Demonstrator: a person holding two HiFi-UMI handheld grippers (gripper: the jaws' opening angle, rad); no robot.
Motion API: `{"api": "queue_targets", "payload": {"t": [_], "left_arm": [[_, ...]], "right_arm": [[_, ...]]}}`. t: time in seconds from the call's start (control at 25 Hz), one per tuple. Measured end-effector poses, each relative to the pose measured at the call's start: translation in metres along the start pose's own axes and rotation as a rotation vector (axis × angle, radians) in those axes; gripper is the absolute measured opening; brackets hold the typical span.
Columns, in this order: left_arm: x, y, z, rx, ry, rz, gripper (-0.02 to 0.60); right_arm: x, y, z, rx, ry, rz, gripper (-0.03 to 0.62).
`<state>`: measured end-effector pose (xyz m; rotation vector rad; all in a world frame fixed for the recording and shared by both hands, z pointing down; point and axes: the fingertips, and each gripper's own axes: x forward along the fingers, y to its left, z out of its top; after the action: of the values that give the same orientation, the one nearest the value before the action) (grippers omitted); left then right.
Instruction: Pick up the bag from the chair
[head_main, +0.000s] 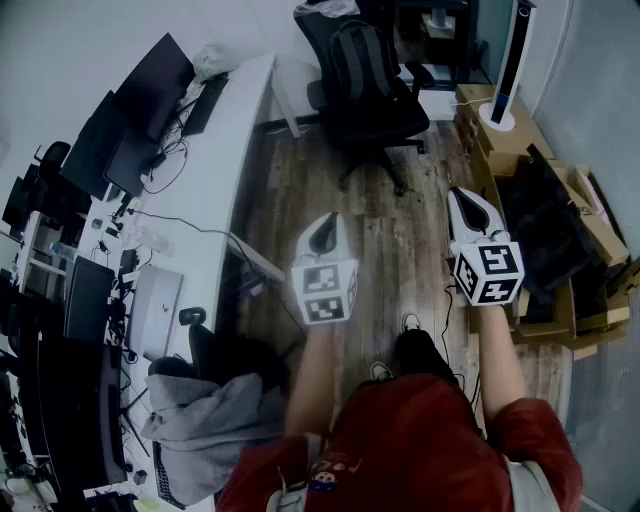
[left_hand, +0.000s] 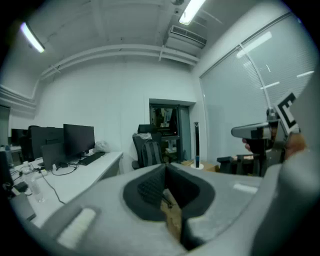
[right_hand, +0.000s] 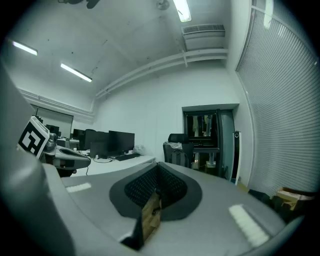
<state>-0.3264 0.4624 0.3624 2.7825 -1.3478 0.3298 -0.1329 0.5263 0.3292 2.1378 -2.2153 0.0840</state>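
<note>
Shut tight, jaws pressed together with nothing between: the left gripper (head_main: 324, 232). Likewise closed and empty, side by side with it but apart: the right gripper (head_main: 470, 205). Both held out in the air over the wooden floor (head_main: 400, 270), well short of the bag (head_main: 362, 60). Ahead of them, that bag: a dark backpack, upright on the seat of a black office chair (head_main: 385, 125), resting against the backrest, untouched. Left of the chair, a long white counter (head_main: 240, 130) carrying a keyboard (head_main: 205, 105), monitors (head_main: 150, 85) and loose cables. Right of the chair, cardboard boxes (head_main: 590, 230) along the wall, with a tall slim tower (head_main: 512, 60) at their far end. Close by on the left, a grey garment (head_main: 210, 420) draped over a second seat.
</note>
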Motion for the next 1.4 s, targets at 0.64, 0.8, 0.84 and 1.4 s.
{"api": "queue_targets", "payload": {"t": [0.64, 0.8, 0.84, 1.4], "left_arm": [[0.052, -0.006, 0.007, 0.014, 0.026, -0.011, -0.003], [0.078, -0.009, 0.012, 0.015, 0.029, -0.013, -0.003], [0.086, -0.01, 0.012, 0.016, 0.031, -0.014, -0.003], [0.22, -0.029, 0.024, 0.037, 0.081, 0.001, -0.003]], "right_arm": [[0.041, -0.035, -0.008, 0.023, 0.017, -0.004, 0.002], [0.061, -0.053, -0.013, 0.053, 0.016, -0.002, 0.002], [0.067, -0.058, -0.014, 0.056, 0.017, -0.001, 0.0], [0.159, -0.161, -0.028, 0.083, 0.037, 0.017, 0.0]]}}
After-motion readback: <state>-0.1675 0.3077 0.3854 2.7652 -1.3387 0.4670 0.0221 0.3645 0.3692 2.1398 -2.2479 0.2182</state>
